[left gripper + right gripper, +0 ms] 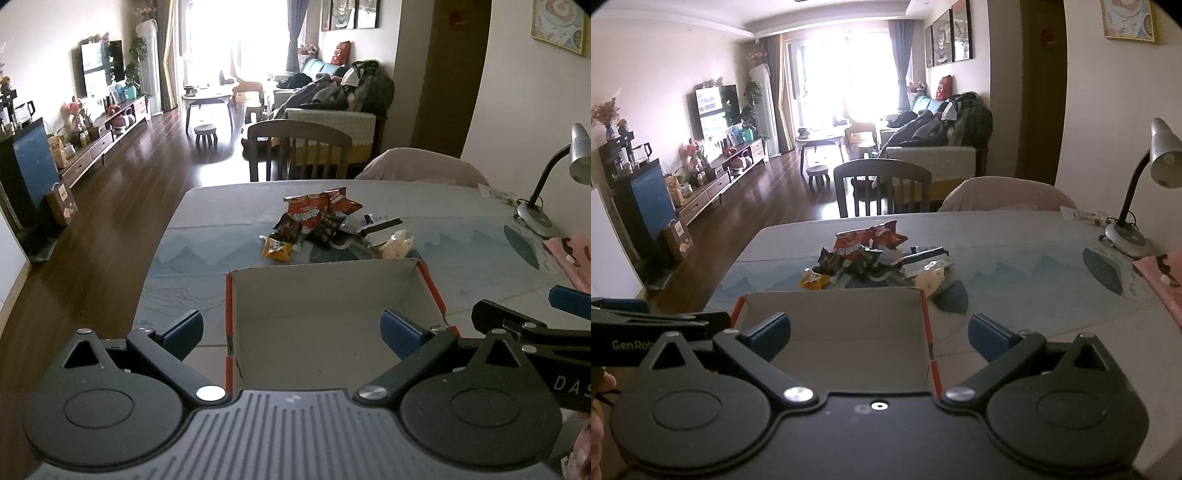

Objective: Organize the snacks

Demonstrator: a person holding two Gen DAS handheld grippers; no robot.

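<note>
An open cardboard box (325,332) with red edges sits on the tabletop (480,258), and everything here is placed against it. Just beyond the box's far wall lies a loose heap of snack packets (325,225), some overlapping: a red crinkled bag (310,210) at the back of the heap, a small orange packet (276,249) at its left front corner, a pale clear-wrapped packet (397,243) at its right front, close to the box's far right corner. The box looks empty, so by my judgement no sorting has begun. On the near side of the box, the left hand-held gripper (291,330) hovers with its blue-padded fingers spread wide, holding nothing, one finger outside the box's left wall and the other over its interior. The right hand-held gripper (879,334) is likewise spread wide and empty, straddling the box's right wall. Both are well short of the heap, with the whole box between. The packets are probably very light, soft and crackly, with slick film that could slip; contents may crush. I would pinch a flat sealed edge or crimped corner, starting with an outlying packet such as the orange one. A desk lamp (554,177) stands far right of the box.
</note>
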